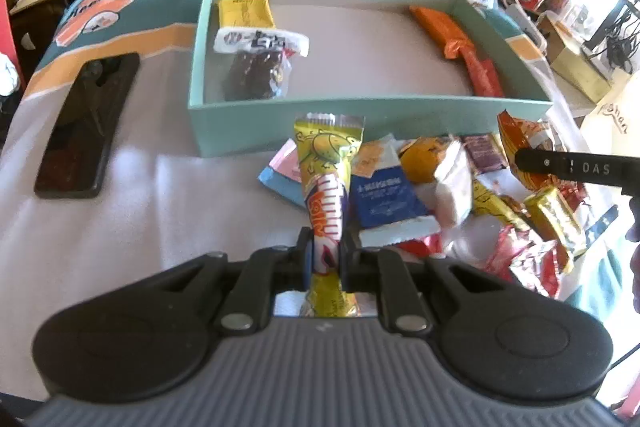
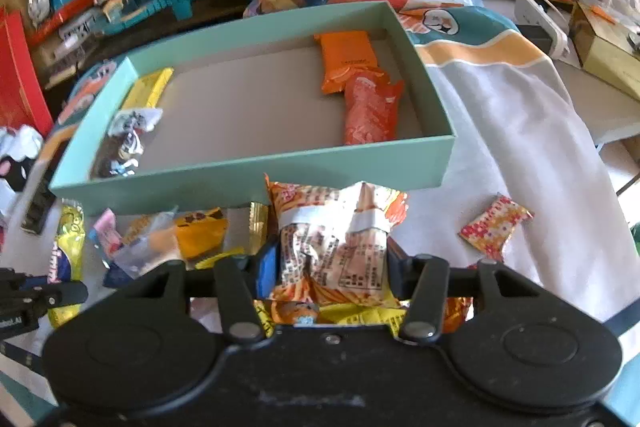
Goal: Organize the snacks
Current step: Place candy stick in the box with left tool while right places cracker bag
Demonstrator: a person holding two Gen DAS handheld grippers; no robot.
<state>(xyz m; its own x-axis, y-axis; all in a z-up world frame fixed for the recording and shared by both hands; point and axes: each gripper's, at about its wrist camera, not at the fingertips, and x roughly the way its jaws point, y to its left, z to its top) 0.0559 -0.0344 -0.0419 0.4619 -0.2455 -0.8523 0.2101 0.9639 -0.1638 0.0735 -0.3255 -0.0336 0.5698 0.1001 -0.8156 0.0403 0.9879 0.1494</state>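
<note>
Yellow foil wraps the stick snack (image 1: 326, 187), which stands in the lower middle of the left wrist view with its long axis running from bottom to top of the frame, its crimped end pointing up toward the box (image 1: 360, 115). The left gripper (image 1: 326, 251) pinches it at its lower half, pads pressed tight on either side.

In the right wrist view the orange packet (image 2: 332, 247) sits at centre, lengthwise up the frame, its torn-looking top toward the box wall. The right gripper (image 2: 332, 267) clamps it from both sides, jaws part-way apart around its width.

Behind both lies the pale green box, its long side across the frame. Inside it, at the left end, a yellow bar (image 1: 245, 9) and a dark snack (image 1: 256, 67) lie end to end; at the right end an orange pack (image 2: 347, 61) and a red pack (image 2: 370, 111) lie likewise.

Loose snacks (image 1: 440, 179) are heaped on the cloth (image 1: 160, 187) just in front of the box. A phone (image 1: 86, 125) lies on the left of that view, well apart from the heap.
</note>
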